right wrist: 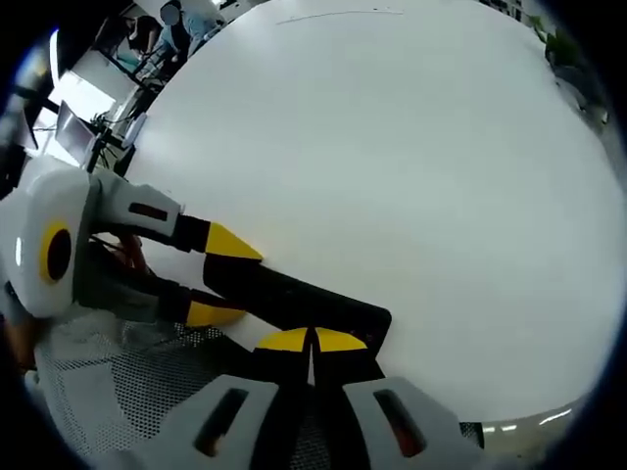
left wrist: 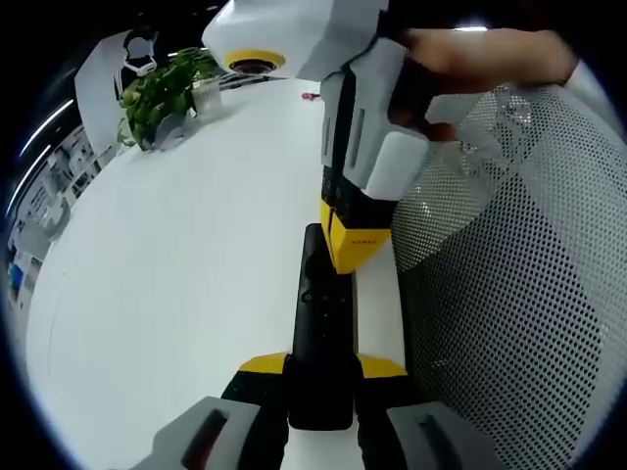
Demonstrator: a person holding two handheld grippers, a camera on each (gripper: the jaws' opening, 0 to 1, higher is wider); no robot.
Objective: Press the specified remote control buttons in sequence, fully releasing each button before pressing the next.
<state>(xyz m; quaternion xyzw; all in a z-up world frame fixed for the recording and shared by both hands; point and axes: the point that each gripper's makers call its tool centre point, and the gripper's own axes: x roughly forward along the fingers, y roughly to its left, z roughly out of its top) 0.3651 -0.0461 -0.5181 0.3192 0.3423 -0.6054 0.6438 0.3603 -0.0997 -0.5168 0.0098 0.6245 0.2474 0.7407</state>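
Observation:
A black remote (left wrist: 318,323) lies lengthwise at the near edge of the white table (left wrist: 176,274). My left gripper (left wrist: 322,366) is shut on its near end, one yellow tip on each side. My right gripper (left wrist: 358,245) comes down from the upper right with its yellow tips together on the remote's far part. In the right gripper view, the right gripper (right wrist: 313,340) is shut, its tips resting on top of the remote (right wrist: 294,294). The left gripper (right wrist: 223,279) reaches in from the left and clamps the remote's other end. No buttons can be made out under the tips.
A mesh chair back (left wrist: 519,274) stands right beside the table edge, also seen as the mesh chair (right wrist: 108,392). A potted plant (left wrist: 162,93) and a small red item (left wrist: 310,96) sit at the table's far side. A hand (left wrist: 480,59) holds the right gripper.

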